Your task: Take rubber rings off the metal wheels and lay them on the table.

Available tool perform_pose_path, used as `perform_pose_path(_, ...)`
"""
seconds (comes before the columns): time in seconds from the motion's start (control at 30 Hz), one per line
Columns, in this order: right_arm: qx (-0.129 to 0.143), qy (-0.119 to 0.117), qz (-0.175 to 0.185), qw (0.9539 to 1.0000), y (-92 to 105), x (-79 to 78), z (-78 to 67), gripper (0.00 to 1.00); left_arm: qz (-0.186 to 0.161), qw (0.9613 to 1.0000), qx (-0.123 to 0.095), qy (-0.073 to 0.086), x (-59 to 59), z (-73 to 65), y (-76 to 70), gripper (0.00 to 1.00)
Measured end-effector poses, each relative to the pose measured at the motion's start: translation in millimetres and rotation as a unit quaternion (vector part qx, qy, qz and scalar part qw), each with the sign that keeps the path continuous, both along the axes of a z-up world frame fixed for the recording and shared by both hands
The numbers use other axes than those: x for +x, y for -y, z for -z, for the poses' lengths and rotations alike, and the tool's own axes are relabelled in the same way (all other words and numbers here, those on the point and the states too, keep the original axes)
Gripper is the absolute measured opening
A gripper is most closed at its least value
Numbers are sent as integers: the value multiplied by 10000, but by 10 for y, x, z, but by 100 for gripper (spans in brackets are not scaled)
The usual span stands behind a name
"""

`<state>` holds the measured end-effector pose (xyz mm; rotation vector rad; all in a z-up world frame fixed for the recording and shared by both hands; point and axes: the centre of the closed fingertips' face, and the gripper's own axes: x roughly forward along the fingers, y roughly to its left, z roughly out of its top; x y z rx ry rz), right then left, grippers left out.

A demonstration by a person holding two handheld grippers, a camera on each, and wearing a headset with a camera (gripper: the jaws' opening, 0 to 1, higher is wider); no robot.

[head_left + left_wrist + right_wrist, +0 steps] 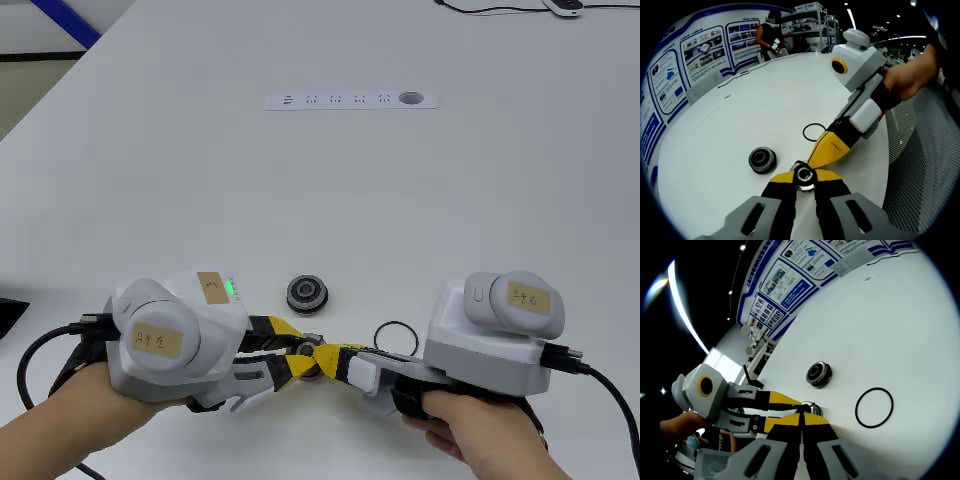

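Bright, even overhead light on the white table (400,200), soft faint shadows; gripper views bend strongly at edges.

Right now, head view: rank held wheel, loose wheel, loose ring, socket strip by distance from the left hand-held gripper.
1. Held wheel, in the left hand-held gripper's jaws.
2. Loose wheel, ahead, and loose ring, right: too close to call.
3. Socket strip, far ahead.

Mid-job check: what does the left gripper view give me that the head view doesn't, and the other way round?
Left gripper view adds a close look: the left gripper clamps a small metal wheel in its jaws, and the right gripper touches it. Head view adds the white socket strip far across the table. Both share the loose rubber ring lying on the table and a second, black-rimmed wheel.
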<state>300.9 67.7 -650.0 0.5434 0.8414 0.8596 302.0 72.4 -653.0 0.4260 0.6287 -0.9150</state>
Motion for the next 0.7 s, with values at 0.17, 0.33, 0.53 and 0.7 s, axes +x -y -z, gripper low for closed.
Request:
perform_pose_path(0.17,28,-22,-20,10000,0,2,5,1,-17,10000,-18,14,-2,-1,-1,13)
perform_pose_path(0.33,97,-110,-40,9999,4,-5,0,1,16,10000,-2,13,-2,1,-3,13)
perform_pose_path(0.53,153,-145,-69,9998,5,-16,-15,1,17,10000,-17,16,-2,-1,-4,13)
perform_pose_path(0.7,211,-179,-93,9996,-4,-35,-32,1,38,10000,-14,15,-2,-2,-4,13)
